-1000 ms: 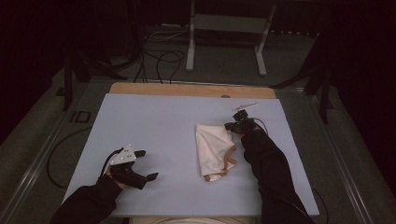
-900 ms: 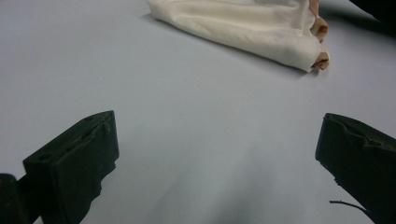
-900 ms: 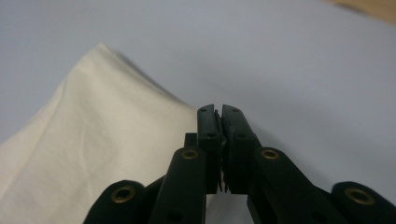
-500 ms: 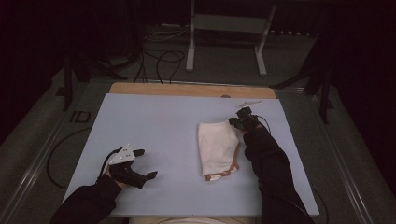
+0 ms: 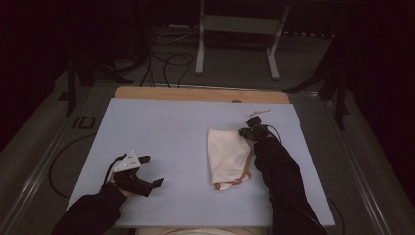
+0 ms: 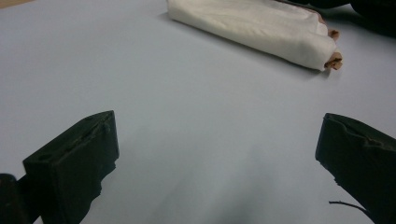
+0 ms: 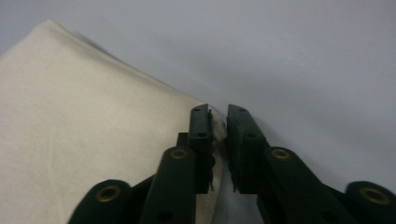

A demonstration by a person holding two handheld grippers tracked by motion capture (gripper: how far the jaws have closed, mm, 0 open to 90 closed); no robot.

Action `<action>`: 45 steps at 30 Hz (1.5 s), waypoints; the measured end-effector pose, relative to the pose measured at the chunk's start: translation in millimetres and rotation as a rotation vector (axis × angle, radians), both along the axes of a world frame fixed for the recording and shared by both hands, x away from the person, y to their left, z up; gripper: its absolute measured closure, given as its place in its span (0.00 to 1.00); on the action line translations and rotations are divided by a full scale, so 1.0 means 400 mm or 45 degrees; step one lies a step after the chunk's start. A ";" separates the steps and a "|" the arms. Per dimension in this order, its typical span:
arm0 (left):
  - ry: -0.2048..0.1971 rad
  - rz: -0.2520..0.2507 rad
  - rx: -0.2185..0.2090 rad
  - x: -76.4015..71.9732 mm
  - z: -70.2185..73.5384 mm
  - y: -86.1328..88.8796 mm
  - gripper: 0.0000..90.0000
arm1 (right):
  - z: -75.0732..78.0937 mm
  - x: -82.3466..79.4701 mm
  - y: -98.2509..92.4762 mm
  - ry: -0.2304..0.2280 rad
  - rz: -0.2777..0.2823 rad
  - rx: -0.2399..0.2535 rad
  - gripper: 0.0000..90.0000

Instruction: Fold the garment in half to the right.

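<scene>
A folded white cloth (image 5: 227, 156) with a brown strap at its near end lies flat on the blue table (image 5: 171, 127), right of centre. My right gripper (image 5: 247, 131) sits at the cloth's far right corner. In the right gripper view the jaws have just been opening: a narrow gap shows at my right gripper (image 7: 218, 119), and the corner of the cloth (image 7: 84, 140) still pokes between the pads. My left gripper (image 5: 152, 170) rests at the near left of the table, wide open and empty. From my left gripper (image 6: 219, 130) the cloth (image 6: 261, 28) shows farther off.
A wooden strip (image 5: 195, 94) runs along the table's far edge. Behind it, a metal stand (image 5: 235, 44) and loose cables (image 5: 161, 58) stand on the dark floor. Both dark sleeves come in over the near edge.
The cloth's far right corner has come down and the cloth lies flatter and squarer. The right gripper's jaws have parted slightly. The left gripper has not moved.
</scene>
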State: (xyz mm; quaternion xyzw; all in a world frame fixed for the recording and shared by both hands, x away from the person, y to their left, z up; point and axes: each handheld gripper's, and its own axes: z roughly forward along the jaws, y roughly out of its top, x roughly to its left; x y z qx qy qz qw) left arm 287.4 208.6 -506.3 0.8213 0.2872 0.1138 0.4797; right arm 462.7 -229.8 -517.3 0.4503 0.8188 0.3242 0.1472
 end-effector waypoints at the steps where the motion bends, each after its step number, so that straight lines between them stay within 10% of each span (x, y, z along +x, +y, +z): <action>1: -0.004 0.005 0.000 0.000 0.001 0.001 0.01 | 0.004 0.001 -0.001 -0.004 -0.003 0.005 0.78; 18: -0.011 0.022 0.011 0.000 0.003 0.009 0.01 | 0.075 -0.017 0.050 -0.033 0.128 0.119 0.17; 45: -0.017 0.028 0.028 -0.003 0.001 0.016 0.01 | 0.135 -0.083 0.119 -0.028 0.348 0.153 0.12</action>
